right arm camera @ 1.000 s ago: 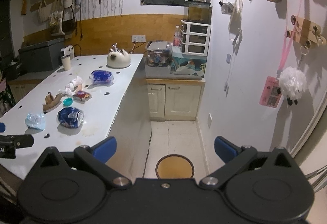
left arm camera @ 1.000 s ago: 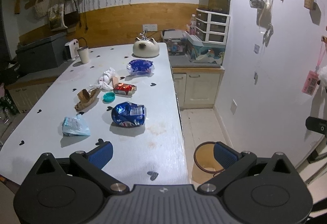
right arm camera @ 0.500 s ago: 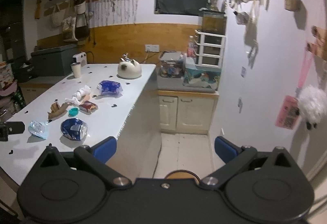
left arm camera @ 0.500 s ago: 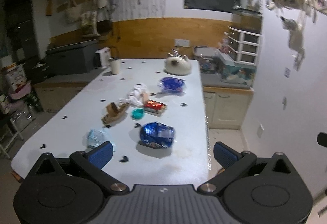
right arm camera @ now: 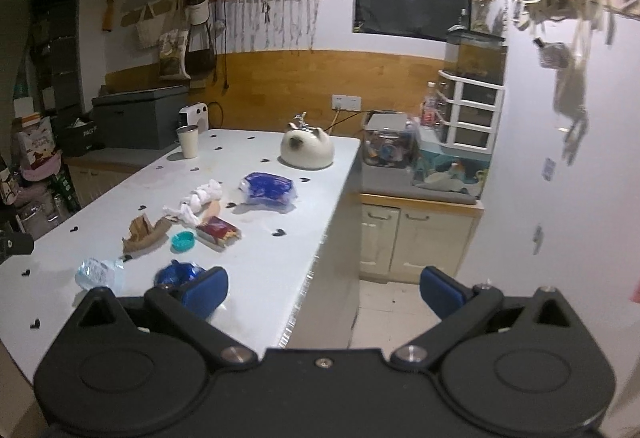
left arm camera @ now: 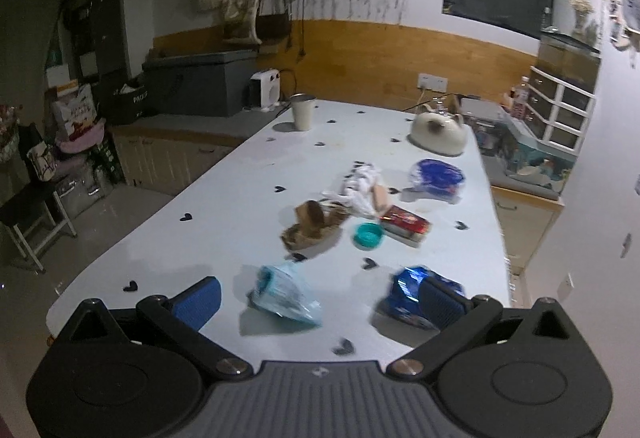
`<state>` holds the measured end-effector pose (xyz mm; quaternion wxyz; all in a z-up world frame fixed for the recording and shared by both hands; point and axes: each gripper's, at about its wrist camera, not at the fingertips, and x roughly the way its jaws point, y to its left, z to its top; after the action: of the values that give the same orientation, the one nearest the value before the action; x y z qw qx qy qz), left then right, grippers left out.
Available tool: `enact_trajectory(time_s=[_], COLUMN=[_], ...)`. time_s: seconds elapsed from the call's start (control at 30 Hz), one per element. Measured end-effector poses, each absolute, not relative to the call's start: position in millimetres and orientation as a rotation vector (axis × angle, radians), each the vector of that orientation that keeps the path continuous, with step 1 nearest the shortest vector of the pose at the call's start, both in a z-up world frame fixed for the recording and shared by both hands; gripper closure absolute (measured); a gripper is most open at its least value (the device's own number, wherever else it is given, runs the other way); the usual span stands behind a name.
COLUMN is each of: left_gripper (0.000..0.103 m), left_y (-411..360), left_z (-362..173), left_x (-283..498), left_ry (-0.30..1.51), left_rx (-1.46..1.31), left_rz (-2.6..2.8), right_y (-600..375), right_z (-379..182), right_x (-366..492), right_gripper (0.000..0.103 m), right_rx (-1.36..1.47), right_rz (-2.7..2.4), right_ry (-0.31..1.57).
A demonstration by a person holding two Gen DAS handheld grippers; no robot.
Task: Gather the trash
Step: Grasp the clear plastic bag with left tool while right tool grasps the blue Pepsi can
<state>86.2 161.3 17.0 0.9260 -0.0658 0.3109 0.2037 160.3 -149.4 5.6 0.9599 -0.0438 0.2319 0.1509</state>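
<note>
A: While both wrist views look along the long white worktop, where does the trash lie?

B: It sits in a loose line down the worktop's right half. Nearest the near edge are a pale blue plastic bag and a dark blue crumpled wrapper. Farther in lie a brown paper scrap, a teal lid and a red snack packet, the lid just beside the packet. Beyond them are a white crumpled plastic bag and a blue-and-clear bag near the right edge.

A: What else stands on the worktop?

B: A cream cat-shaped kettle stands near the far right corner, and a metal cup stands at the far edge, toward the left.

A: How are the fingers of the left gripper set?

B: They are spread wide and grip nothing. The pale blue bag appears between them; the right finger overlaps the dark blue wrapper in this view, though contact cannot be told.

A: And the right gripper?

B: Its fingers are likewise spread wide and empty. The left finger hangs over the worktop's near right portion, in front of the dark blue wrapper; the right finger is over the floor beside the worktop's right edge, with cream cabinets beyond.
</note>
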Motion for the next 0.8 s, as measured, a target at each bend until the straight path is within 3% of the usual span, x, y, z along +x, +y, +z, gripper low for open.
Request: enact_trajectory(time_s=[0.37, 0.8], left_gripper=[0.0, 0.0], left_y=[279.1, 333.9], left_z=[-26.8, -95.2], left_x=[154.4, 202.6], left_ry=[0.779, 1.029], left_rx=[-0.233, -0.421], left_rz=[0.352, 0.317], right_y=[-40.4, 35.7], right_z=[-27.2, -105.5], right_x=[245.0, 370.9], right_gripper=[0.0, 0.0], right_rx=[-0.058, -0.07], right_rz=[0.445, 0.664], right_ry=[0.537, 0.818])
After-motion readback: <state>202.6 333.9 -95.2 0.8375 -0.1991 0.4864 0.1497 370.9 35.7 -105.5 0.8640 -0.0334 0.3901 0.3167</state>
